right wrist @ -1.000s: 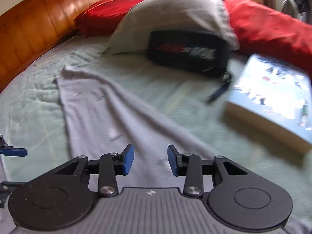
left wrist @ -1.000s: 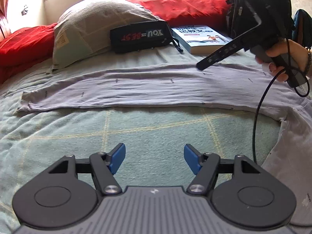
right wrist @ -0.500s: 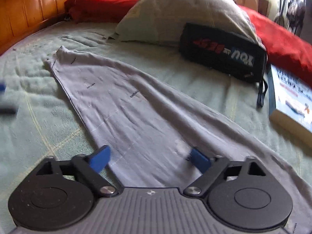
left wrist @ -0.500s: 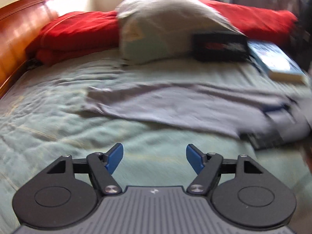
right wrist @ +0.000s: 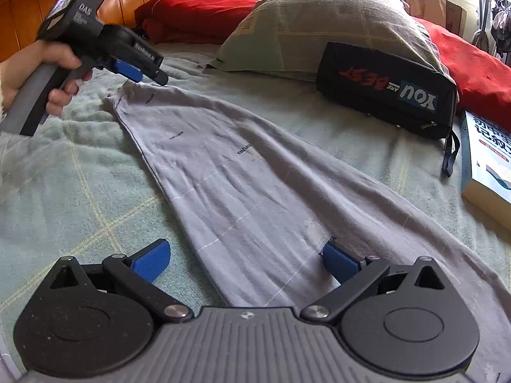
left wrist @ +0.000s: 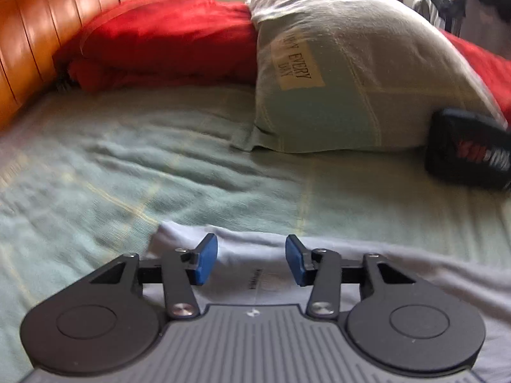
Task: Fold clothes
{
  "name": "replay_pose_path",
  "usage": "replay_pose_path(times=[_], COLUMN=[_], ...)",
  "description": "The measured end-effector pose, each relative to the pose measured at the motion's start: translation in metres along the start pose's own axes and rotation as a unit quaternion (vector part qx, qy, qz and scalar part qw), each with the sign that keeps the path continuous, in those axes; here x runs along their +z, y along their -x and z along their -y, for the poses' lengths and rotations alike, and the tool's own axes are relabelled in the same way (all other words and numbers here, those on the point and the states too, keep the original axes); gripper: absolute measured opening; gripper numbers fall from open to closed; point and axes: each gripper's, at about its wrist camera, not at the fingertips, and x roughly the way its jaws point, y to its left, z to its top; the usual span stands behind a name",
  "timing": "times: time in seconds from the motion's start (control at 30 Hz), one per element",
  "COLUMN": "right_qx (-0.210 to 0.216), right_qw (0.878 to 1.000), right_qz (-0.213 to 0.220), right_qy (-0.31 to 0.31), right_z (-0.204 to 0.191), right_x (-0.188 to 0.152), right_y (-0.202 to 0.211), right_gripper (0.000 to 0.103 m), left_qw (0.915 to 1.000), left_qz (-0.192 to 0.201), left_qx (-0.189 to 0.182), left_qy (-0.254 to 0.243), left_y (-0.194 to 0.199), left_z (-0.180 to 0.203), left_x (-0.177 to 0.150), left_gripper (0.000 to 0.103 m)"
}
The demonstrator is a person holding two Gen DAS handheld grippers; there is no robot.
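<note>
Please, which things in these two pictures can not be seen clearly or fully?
- Grey garment: its near end is hidden under the right gripper body, right wrist view.
- Book: cut by the right edge, same view.
- Black pouch: lettering blurred, left wrist view.
- Left gripper: whether it touches the cloth is unclear.

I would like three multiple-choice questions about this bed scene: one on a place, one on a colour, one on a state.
1. Where does the black pouch lie?
A. against the pillow
B. on the book
C. on the grey garment

2. What colour are the gripper pads?
A. red
B. blue
C. green

3. How is the right gripper?
A. shut on the garment
B. shut, empty
C. open

Answers: 1 A, the pouch leans at the pillow's foot. 2 B, the fingertips are blue. 3 C, its jaws stand wide apart over the garment.
</note>
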Motion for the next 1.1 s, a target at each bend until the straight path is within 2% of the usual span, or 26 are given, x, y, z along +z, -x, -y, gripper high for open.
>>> replay_pose_path(times=[0.1, 0.13, 0.23, 0.27, 0.3, 0.33, 0.5, 0.63, 0.77, 0.9, 0.97, 1.0, 1.03, 1.1], right_qx=[0.009, 0.017, 0.092, 0.117, 0.141, 0.158, 0.152, 0.139, 0.148, 0.146, 0.142, 0.139, 0.137, 0.133], right_qw=[1.000, 1.000, 0.994, 0.992, 0.988, 0.986, 0.986, 0.989, 0.987, 0.987, 0.988, 0.989, 0.989, 0.990], right_qz=[-0.006, -0.009, -0.018, -0.020, -0.021, -0.021, -0.017, -0.018, -0.014, -0.019, -0.018, -0.018, -0.017, -0.016], right_qy=[-0.010, -0.018, -0.051, -0.052, -0.053, -0.054, -0.062, -0.055, -0.056, -0.057, -0.053, -0.051, -0.048, -0.044], right_z=[0.001, 0.001, 0.004, 0.003, 0.001, 0.000, -0.004, -0.008, -0.007, -0.008, -0.010, -0.010, -0.011, -0.013], right_x=[0.002, 0.003, 0.006, 0.007, 0.007, 0.008, 0.007, 0.007, 0.006, 0.006, 0.005, 0.005, 0.005, 0.004], right_y=[0.004, 0.006, 0.019, 0.023, 0.026, 0.029, 0.027, 0.026, 0.025, 0.021, 0.021, 0.020, 0.020, 0.020], right_gripper=[0.103, 0.103, 0.103, 0.103, 0.103, 0.103, 0.103, 0.103, 0.103, 0.103, 0.103, 0.103, 0.103, 0.103], left_qw=[0.9991, 0.9991, 0.9991, 0.9987, 0.9981, 0.9972, 0.9973, 0.9957, 0.9956, 0.9970, 0.9977, 0.9982, 0.9985, 0.9973], left_qz=[-0.019, -0.027, -0.038, -0.037, -0.039, -0.041, 0.006, 0.024, 0.014, 0.000, 0.001, 0.006, 0.012, 0.045], left_qx=[-0.039, -0.033, 0.005, 0.014, 0.019, 0.022, 0.065, 0.079, 0.037, 0.059, 0.057, 0.052, 0.047, 0.055], left_qy=[0.005, 0.002, 0.017, 0.031, 0.045, 0.059, 0.032, 0.042, 0.085, 0.050, 0.038, 0.031, 0.023, 0.017], left_y=[-0.005, -0.009, -0.019, -0.021, -0.019, -0.014, 0.015, 0.005, -0.019, -0.039, -0.040, -0.039, -0.037, -0.031], left_z=[-0.003, -0.003, -0.015, -0.022, -0.029, -0.035, -0.041, -0.050, -0.067, -0.060, -0.058, -0.056, -0.055, -0.050], left_x=[-0.008, -0.011, -0.016, -0.016, -0.015, -0.013, 0.002, 0.017, 0.020, 0.009, 0.003, 0.002, 0.002, 0.003], left_gripper=[0.045, 0.047, 0.052, 0.051, 0.040, 0.036, 0.038, 0.038, 0.043, 0.045, 0.040, 0.030, 0.011, 0.007])
